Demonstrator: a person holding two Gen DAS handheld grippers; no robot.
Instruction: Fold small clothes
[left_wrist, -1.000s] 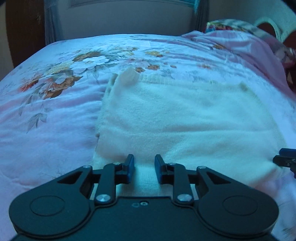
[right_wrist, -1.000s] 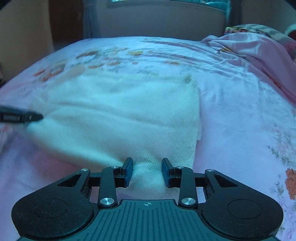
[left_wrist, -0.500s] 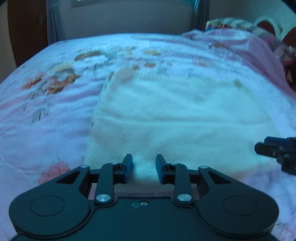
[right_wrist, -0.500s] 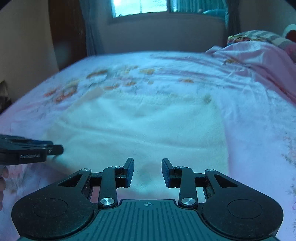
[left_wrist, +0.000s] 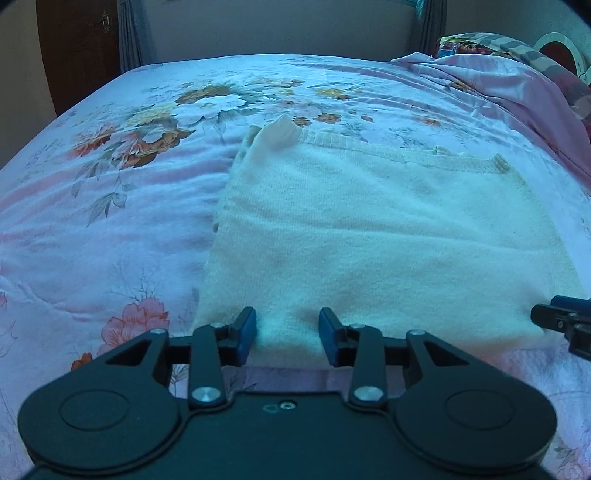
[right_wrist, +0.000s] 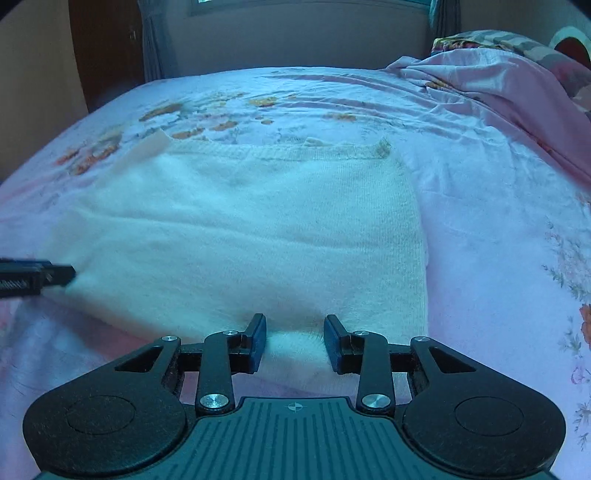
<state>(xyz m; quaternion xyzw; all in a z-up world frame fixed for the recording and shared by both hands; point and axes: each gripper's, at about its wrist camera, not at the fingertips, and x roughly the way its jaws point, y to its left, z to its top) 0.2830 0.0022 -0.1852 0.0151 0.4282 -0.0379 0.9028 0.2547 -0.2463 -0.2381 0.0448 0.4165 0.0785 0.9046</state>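
sweater (left_wrist: 376, 236) – cream white | bedsheet (left_wrist: 110, 229) – pale pink, floral print | tool pads (left_wrist: 245, 332) – blue

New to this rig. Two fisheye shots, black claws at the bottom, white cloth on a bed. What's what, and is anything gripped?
No robot arm here: a person holds a two-finger tool in each hand, each with a camera looking along its fingers. One picture is from the left tool, the other from the right tool; each also shows the other tool's tip at its edge. On the floral bedsheet lies a white knitted garment, folded flat. Both tools sit at its near edge with cloth between the fingers. The left tool's jaws are opening and its pads look clear of the cloth. Whether the right tool's pads press the cloth is unclear.
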